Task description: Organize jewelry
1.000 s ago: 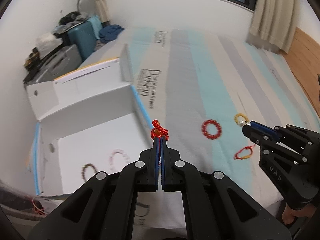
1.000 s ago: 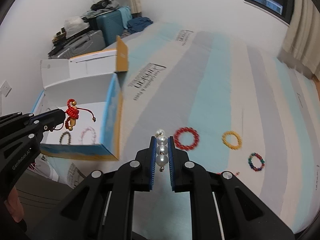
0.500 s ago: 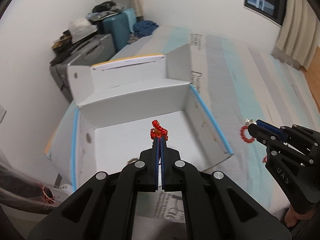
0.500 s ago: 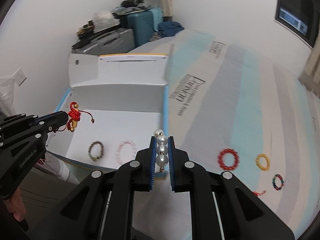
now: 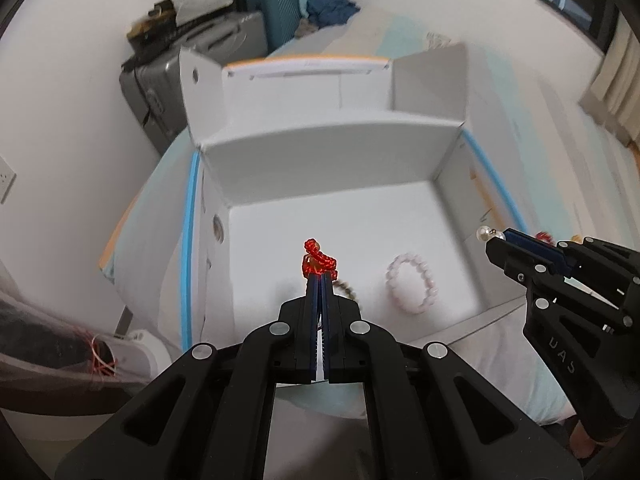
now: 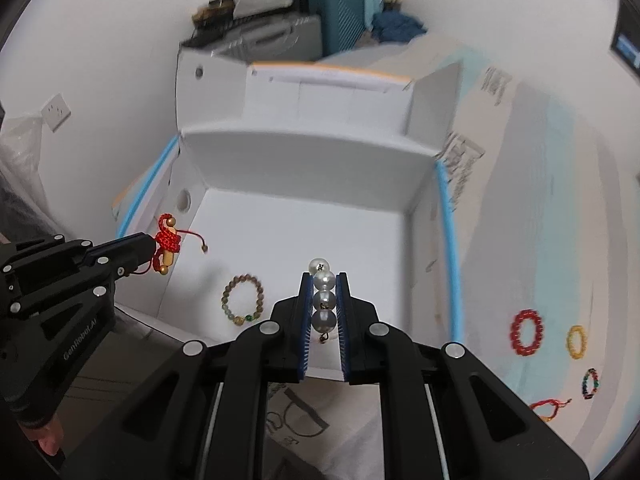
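My left gripper point(image 5: 320, 278) is shut on a red braided cord bracelet point(image 5: 317, 258) with gold beads and hangs over the near left part of an open white box point(image 5: 332, 160). The right gripper point(image 6: 323, 280) is shut on a white pearl bracelet point(image 6: 323, 296), held over the box's near edge. From the right wrist view the left gripper point(image 6: 152, 246) shows with the red cord bracelet point(image 6: 168, 242); from the left one the right gripper point(image 5: 494, 240) shows with a pearl point(image 5: 483, 233) sticking out. On the box floor lie a pink bead bracelet point(image 5: 412, 288) and a brown bead bracelet point(image 6: 243, 300).
On the striped bedsheet right of the box lie a red bead bracelet point(image 6: 527, 332), a yellow one point(image 6: 577, 342), a multicoloured one point(image 6: 590, 383) and a red cord one point(image 6: 548, 405). Suitcases point(image 5: 224, 48) stand by the far wall. A clear plastic bag point(image 5: 48, 344) sits at the lower left.
Both grippers swept left from over the bedsheet to over the open box, each keeping its bracelet. The box now fills the middle of both views, and the loose bracelets have slid off to the right.
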A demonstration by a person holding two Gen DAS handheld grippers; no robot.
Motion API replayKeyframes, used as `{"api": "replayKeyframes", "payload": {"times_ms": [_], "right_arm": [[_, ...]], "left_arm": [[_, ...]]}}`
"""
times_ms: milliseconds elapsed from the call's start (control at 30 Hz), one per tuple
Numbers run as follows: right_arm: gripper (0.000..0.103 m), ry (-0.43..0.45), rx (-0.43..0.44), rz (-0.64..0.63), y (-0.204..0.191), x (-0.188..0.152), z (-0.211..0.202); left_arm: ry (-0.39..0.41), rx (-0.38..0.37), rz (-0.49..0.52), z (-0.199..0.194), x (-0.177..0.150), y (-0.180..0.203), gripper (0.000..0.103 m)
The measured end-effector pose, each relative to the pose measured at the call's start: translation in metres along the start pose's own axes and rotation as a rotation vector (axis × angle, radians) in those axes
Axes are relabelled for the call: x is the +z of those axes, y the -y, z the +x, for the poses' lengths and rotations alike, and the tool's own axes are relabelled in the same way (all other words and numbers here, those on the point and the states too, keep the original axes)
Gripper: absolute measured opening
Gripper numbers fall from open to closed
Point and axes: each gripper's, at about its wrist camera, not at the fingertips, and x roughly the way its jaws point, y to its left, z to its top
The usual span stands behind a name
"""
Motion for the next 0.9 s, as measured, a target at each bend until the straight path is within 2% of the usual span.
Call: {"api": "replayKeyframes", "payload": {"times_ms": [200, 367, 533, 700, 900], "right_arm": [[0.011, -0.138, 0.018, 0.015, -0.002, 0.001, 0.049], [0.011, -0.259, 0.017, 0.03, -0.002, 0.003, 0.09], [0.01, -0.378, 0.02, 0.052, -0.001, 0.004, 0.125], [0.011, -0.446, 0.026, 0.076, 0.0, 0.004, 0.146], [0.013, -0.467, 0.035, 0.1, 0.0, -0.002, 0.157]], "left_arm": [[-0.096, 0.004, -0.022, 0.035, 0.001, -0.012, 0.0], [-0.191, -0.024, -0.052, 0.066, 0.004, -0.018, 0.0], [-0.297, 0.007, -0.066, 0.1, 0.005, -0.021, 0.0], [-0.363, 0.021, -0.065, 0.121, 0.001, -0.022, 0.0], [-0.373, 0.049, -0.078, 0.129, -0.006, -0.028, 0.005]]}}
